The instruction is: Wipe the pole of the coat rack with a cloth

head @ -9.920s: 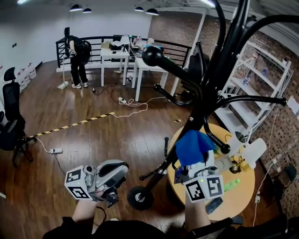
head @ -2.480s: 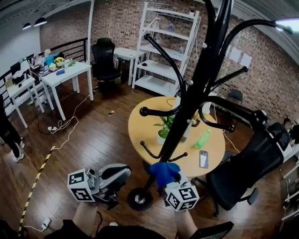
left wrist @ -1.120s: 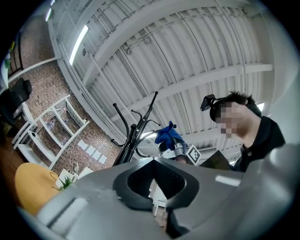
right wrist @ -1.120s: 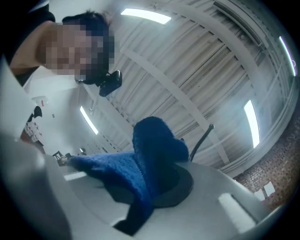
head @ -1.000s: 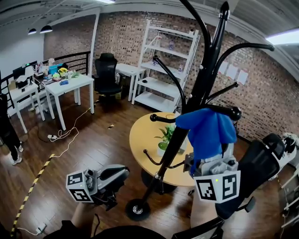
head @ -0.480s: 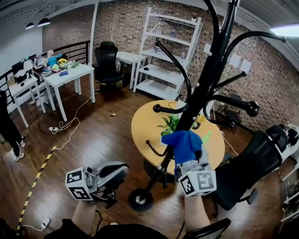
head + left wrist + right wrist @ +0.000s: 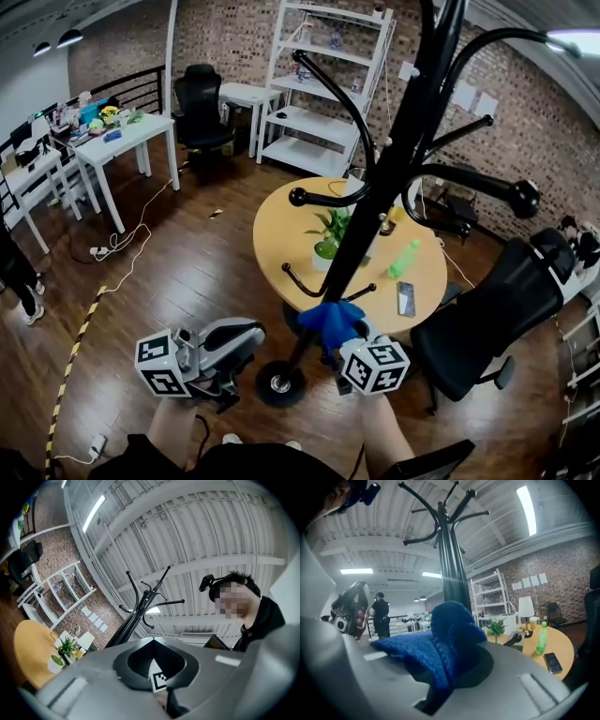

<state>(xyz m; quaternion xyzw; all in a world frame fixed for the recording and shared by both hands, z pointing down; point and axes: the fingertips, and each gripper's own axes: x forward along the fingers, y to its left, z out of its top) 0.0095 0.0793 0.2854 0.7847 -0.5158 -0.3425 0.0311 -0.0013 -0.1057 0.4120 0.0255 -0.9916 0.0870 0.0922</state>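
The right claw (image 7: 345, 337) is clamped on a blue cloth (image 7: 333, 319), which bunches out over the front of the jaws. In the head view the cloth sits low on the black pole (image 7: 375, 202) of the coat rack, just above the round base (image 7: 279, 384) and just below the lowest pair of hooks (image 7: 298, 283). In the right gripper view the pole rises straight up from behind the cloth, so the cloth looks to be touching it, though the contact itself is hidden by the cloth.

The left claw (image 7: 232, 339) hangs well to the left of the pole, above the wooden floor (image 7: 178, 272). Its jaws are together with nothing held between them, and it takes no part in the wipe.

The step in hand appears to be a wiping stroke at the bottom end of the pole. Most of the pole's length lies above the cloth. The next move would likely be to draw the cloth upward along the pole with steady pressure, working around the lowest hooks so that the cloth does not snag on them. The rack stands free beside the round surface (image 7: 277, 234), so a hard sideways push could tip it.
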